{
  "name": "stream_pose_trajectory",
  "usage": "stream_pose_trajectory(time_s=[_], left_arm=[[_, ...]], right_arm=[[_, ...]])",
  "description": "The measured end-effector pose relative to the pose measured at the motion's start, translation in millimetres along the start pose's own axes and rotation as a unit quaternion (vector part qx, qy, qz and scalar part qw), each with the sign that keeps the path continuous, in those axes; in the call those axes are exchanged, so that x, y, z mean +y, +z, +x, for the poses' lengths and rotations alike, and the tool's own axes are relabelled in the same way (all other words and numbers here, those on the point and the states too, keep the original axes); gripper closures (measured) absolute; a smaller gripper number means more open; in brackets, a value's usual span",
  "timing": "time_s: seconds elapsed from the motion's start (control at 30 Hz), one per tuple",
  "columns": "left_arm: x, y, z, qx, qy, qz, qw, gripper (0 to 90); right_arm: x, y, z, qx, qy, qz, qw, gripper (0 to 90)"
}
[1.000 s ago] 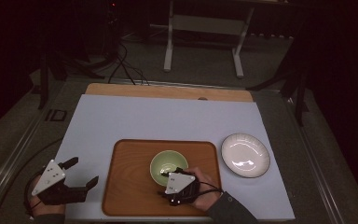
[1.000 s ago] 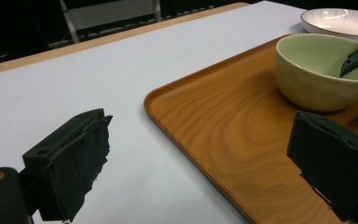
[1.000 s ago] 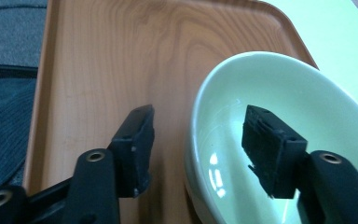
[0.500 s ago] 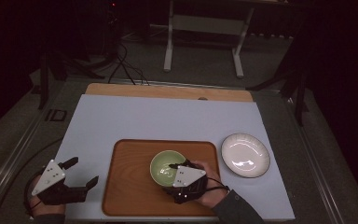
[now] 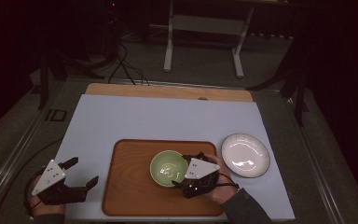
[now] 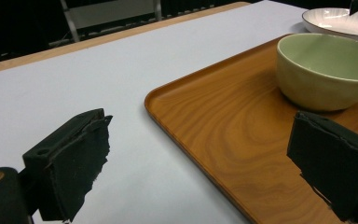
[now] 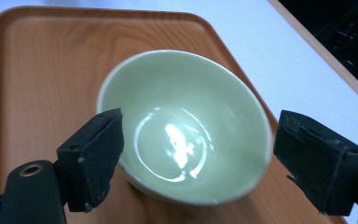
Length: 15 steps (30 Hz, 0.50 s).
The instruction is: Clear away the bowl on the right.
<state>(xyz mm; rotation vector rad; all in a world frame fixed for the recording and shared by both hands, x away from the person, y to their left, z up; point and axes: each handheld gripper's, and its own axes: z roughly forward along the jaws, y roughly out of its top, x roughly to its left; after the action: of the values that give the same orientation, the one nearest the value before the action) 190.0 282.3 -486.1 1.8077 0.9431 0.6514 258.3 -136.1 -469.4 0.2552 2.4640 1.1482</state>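
- Hovering over the near right edge of the green bowl [image 5: 168, 168], the right gripper [image 5: 185, 173] has its jaws spread wide and gripping nothing; they have just been opening, and in the right gripper view the bowl [image 7: 182, 126] lies between and beyond them with neither pad touching it.
- The bowl stands upright on the wooden tray [image 5: 130, 186], right of the tray's middle, with a bright glare in its hollow.
- At about three o'clock from the bowl, off the tray and just beside its right edge, a white plate [image 5: 245, 155] lies on the pale table mat [image 5: 168, 119].
- At about nine o'clock from the tray, the left gripper [image 5: 81, 173] hangs at the near left corner of the mat, jaws released and apart, nothing between them.
- In the left gripper view the tray's rounded corner [image 6: 205, 121] runs between its two black jaws, the bowl [image 6: 326, 70] sits at two o'clock, and the plate's rim [image 6: 335, 18] shows behind it.
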Motion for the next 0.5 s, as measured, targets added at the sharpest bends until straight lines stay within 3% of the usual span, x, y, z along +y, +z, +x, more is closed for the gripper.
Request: stream_pose_trajectory(time_s=[0.3,0.5], left_arm=[[0.0,0.2,0.0,0.000,0.000,0.001,1.0000,5.4],[0.1,0.2,-0.1,0.000,0.000,0.001,1.0000,5.4]], right_arm=[[-16.9,-18.3,-17.6,-0.037,0.030,0.003,0.9989,15.7],[-31.9,-31.7,-31.1,-0.065,0.060,0.005,0.9961,15.7]])
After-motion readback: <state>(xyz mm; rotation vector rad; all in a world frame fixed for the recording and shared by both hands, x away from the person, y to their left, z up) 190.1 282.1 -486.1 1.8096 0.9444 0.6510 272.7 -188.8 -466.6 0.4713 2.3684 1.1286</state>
